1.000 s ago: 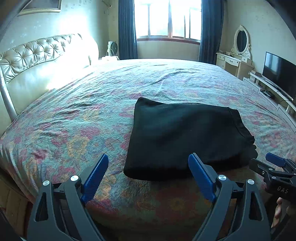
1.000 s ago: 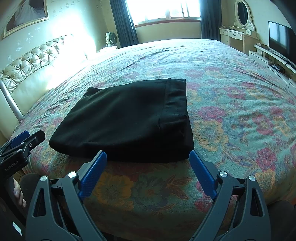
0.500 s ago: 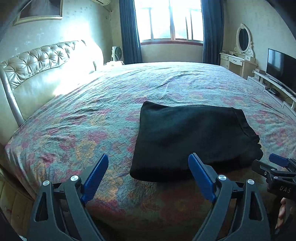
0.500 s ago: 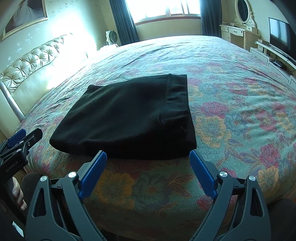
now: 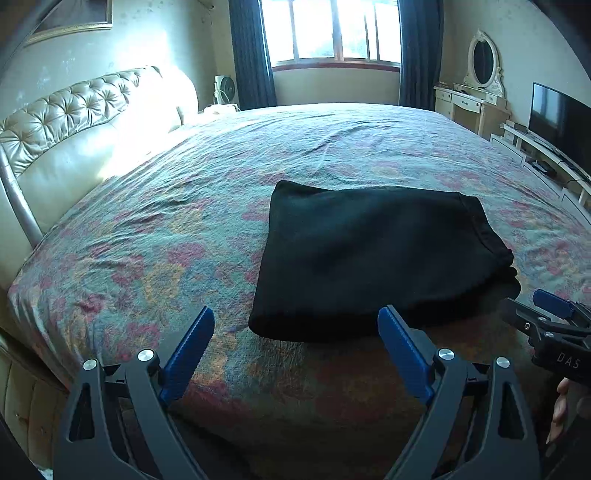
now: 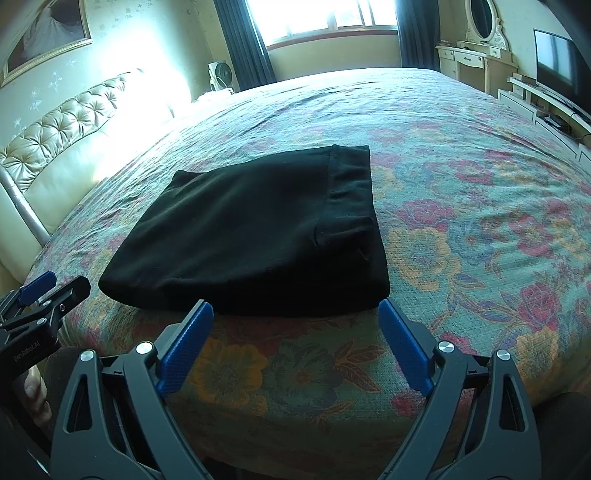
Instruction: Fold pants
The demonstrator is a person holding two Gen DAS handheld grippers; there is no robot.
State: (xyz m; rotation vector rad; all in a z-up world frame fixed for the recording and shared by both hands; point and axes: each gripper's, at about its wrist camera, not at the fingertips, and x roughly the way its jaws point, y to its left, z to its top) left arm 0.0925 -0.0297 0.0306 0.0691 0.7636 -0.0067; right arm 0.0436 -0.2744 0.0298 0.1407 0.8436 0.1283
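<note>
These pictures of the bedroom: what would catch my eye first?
Most likely the black folded pants, lying near the front edge of the floral bedspread. Next, the blue-tipped left claw and right claw, both open and empty, short of the cloth. Behind, a bright window floods the tufted headboard.

We are in a home bedroom. We see a wide bed (image 5: 184,206) under a flowered cover, with a tufted cream headboard (image 5: 66,110) at its left. Dark curtains (image 5: 251,55) frame a sunlit window (image 5: 332,29). Along the right wall stand a cream dressing table (image 5: 469,107) with an oval mirror (image 5: 483,59) and a television (image 5: 559,118) on a low stand.
</note>
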